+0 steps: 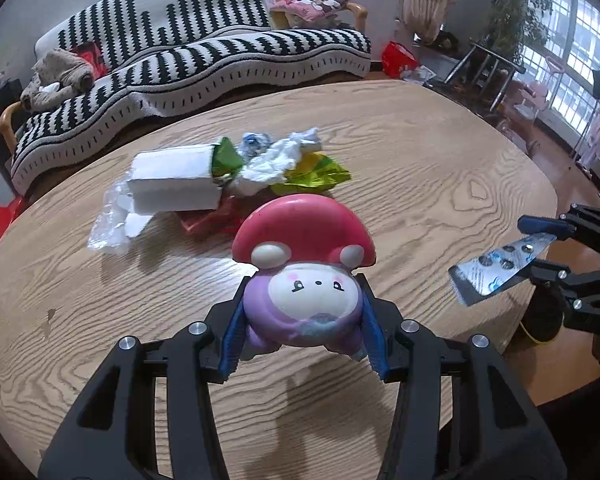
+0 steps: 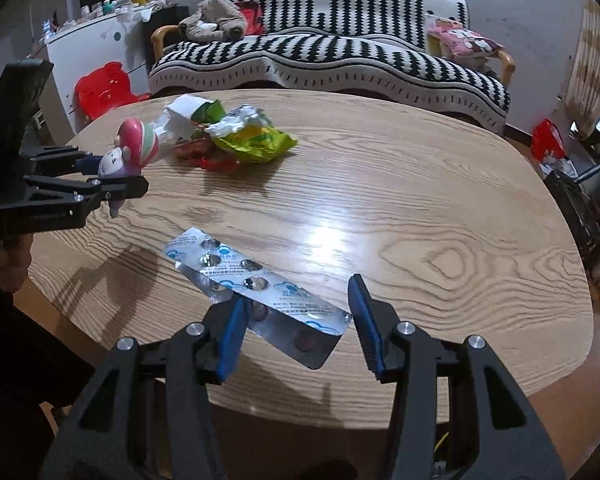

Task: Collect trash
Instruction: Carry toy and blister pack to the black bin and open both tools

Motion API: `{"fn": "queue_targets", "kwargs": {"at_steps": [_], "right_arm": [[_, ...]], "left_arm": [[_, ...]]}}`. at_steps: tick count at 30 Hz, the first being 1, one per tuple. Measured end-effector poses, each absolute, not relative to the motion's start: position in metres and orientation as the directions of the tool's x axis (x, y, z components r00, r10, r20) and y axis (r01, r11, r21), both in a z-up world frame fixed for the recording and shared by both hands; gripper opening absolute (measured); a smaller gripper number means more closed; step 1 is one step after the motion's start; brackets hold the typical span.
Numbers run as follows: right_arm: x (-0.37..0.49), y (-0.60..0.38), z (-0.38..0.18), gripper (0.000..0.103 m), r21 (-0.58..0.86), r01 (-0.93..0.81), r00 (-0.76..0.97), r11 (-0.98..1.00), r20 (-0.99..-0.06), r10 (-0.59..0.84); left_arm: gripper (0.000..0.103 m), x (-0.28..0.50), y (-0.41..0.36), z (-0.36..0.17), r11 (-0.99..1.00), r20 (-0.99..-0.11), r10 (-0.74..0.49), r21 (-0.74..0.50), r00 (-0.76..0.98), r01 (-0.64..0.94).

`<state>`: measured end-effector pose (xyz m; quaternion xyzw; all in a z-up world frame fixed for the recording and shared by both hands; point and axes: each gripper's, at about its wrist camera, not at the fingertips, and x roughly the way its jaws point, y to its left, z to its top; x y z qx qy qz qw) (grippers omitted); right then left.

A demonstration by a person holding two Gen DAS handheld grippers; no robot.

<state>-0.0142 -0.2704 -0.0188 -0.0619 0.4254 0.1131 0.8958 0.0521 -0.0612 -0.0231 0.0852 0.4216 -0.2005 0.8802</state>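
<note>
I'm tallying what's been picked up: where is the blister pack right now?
The blister pack is held off the wooden table in the right gripper, to the right of the mushroom toy.

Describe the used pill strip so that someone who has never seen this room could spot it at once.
Start at the wooden table in front of the striped sofa. The blister strip is not in the trash pile at the sofa side; it is held above the near edge in the right gripper. It is the only flat, silvery foil piece, with round emptied pockets and blue print, unlike the mushroom toy in the left gripper.
</note>
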Motion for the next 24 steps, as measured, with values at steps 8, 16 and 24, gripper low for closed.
{"fn": "queue_targets", "kwargs": {"at_steps": [8, 16, 24], "right_arm": [[-0.036, -0.327, -0.010, 0.049, 0.004, -0.126, 0.644, 0.992, -0.761, 0.085], [-0.094, -0.426, -0.005, 0.049, 0.050, 0.153, 0.664, 0.987, -0.745, -0.065], [-0.164, -0.526, -0.024, 0.049, 0.067, 0.475, 0.564, 0.877, -0.789, -0.245]], "left_arm": [[0.049, 0.046, -0.113, -0.018, 0.867, -0.764, -0.339, -0.027, 0.549, 0.497], [0.049, 0.007, -0.228, -0.015, 0.736, -0.738, -0.479, -0.043, 0.475, 0.676], [0.049, -0.042, -0.345, -0.038, 0.576, -0.746, -0.586, -0.109, 0.317, 0.810]]}}
